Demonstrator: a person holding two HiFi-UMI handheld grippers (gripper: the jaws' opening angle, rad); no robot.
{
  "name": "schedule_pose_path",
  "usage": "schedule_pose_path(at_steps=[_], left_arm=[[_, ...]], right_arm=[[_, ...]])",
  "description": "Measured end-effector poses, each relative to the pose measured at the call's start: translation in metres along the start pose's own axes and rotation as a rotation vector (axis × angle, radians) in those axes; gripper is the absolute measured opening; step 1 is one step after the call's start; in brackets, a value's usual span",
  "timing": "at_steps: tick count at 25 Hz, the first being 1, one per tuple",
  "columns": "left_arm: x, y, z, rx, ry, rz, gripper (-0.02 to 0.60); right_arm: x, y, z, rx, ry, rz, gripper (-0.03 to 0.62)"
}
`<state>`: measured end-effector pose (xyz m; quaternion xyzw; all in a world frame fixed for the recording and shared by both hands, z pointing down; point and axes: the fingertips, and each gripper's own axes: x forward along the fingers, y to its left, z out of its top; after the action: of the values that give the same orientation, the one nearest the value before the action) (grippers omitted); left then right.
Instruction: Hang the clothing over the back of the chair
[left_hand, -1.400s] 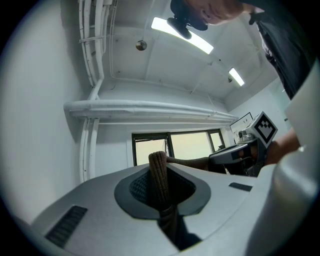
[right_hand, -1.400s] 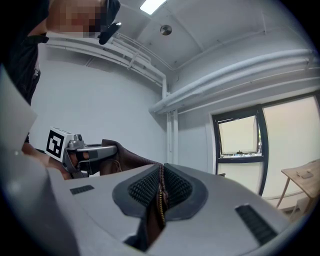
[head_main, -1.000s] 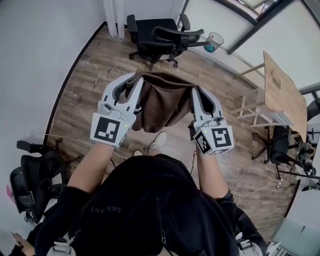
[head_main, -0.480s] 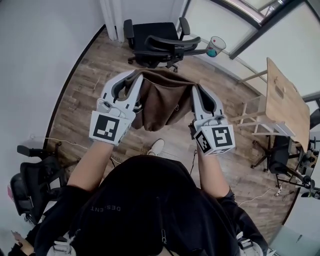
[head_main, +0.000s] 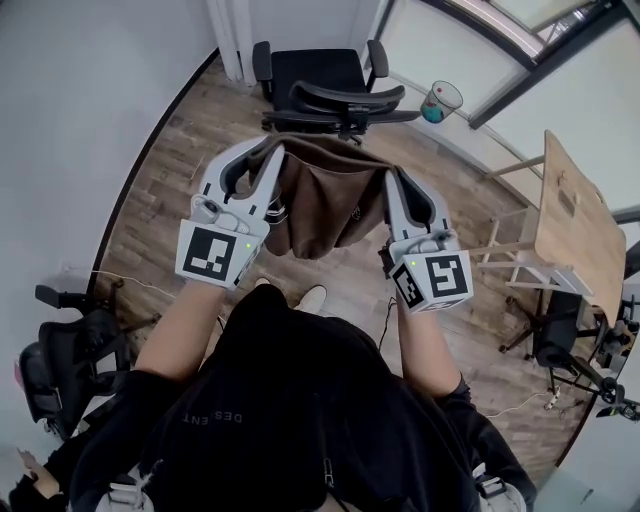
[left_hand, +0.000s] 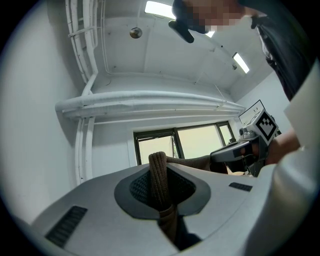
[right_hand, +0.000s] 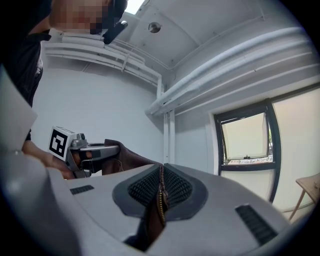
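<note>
We record, placed against the wooden table (head_main: 572, 215) on white legs:
- Clear cup (head_main: 440, 103) with teal contents, well apart, up-left of the table.
- Black office chair (head_main: 555, 325), just below the table.
- Second black chair (head_main: 55, 355), far left of the table, across the plank floor (head_main: 165, 185).

Counts: 2 grey two-jaw claws w/ marker cubes, i.e. left claw (head_main: 262, 152) & right claw (head_main: 396, 182). 1 brown zip-up fabric garment (head_main: 325, 205). 3 black wheeled office chairs (head_main: 325, 80): 1 ahead, 1 at left edge, 1 at right. 1 light wood tabletop (head_main: 575, 215). 1 clear plastic cup (head_main: 440, 100) w/ sth teal inside. 1 person (head_main: 290, 400) in black top.
</note>
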<state>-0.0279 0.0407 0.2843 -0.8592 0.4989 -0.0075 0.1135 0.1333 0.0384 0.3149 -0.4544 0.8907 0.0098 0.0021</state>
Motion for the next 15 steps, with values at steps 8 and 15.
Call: schedule_pose_path(at_steps=[8, 15], left_arm=[[0.044, 0.027, -0.009, 0.005, -0.019, -0.024, 0.046], [0.092, 0.054, -0.005, -0.007, -0.069, -0.088, 0.046]], right_arm=[[0.041, -0.027, 0.000, -0.011, -0.002, -0.031, 0.035], [0.075, -0.053, 0.014, -0.036, -0.013, -0.102, 0.035]])
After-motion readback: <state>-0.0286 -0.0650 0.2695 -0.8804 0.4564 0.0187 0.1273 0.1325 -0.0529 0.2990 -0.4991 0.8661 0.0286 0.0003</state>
